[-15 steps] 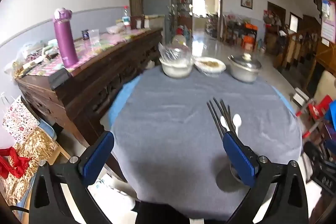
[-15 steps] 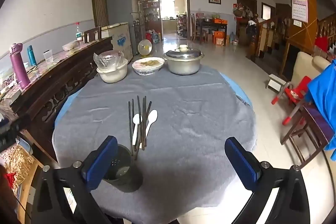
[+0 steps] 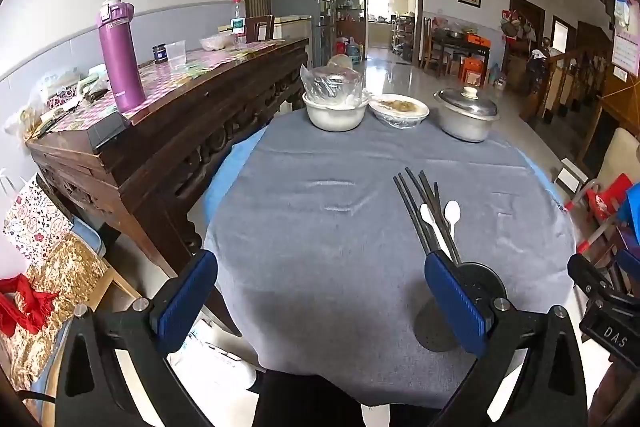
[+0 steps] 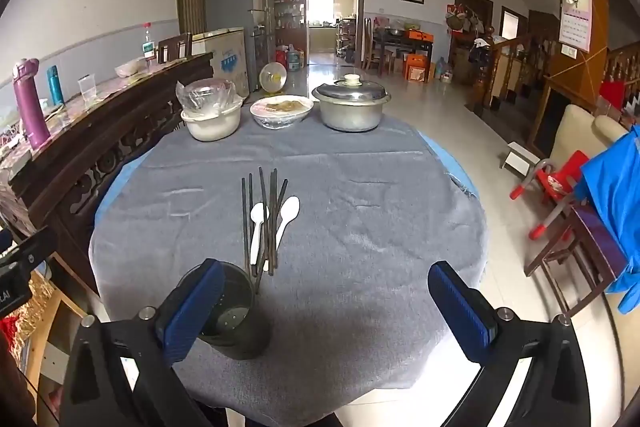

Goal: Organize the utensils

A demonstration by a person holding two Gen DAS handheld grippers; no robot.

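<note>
Both tools stand wide open and hold nothing. The chopsticks [image 4: 264, 215] and two white spoons [image 4: 288, 213] lie in a bundle on the grey cloth of the bench [image 4: 360, 227], ahead of the right tool [image 4: 326, 311] and just beyond its left finger. The dark holder [image 4: 228, 311] stands upright near the bundle's near ends, partly behind that finger.

In the left view the bundle [image 3: 428, 211] lies ahead of the left tool [image 3: 322, 301], beside its right finger, which covers much of the holder [image 3: 480, 283]. Only the right view looks into the holder's perforated inside; only the left shows the other tool's body [image 3: 608, 315] at the right edge.
</note>
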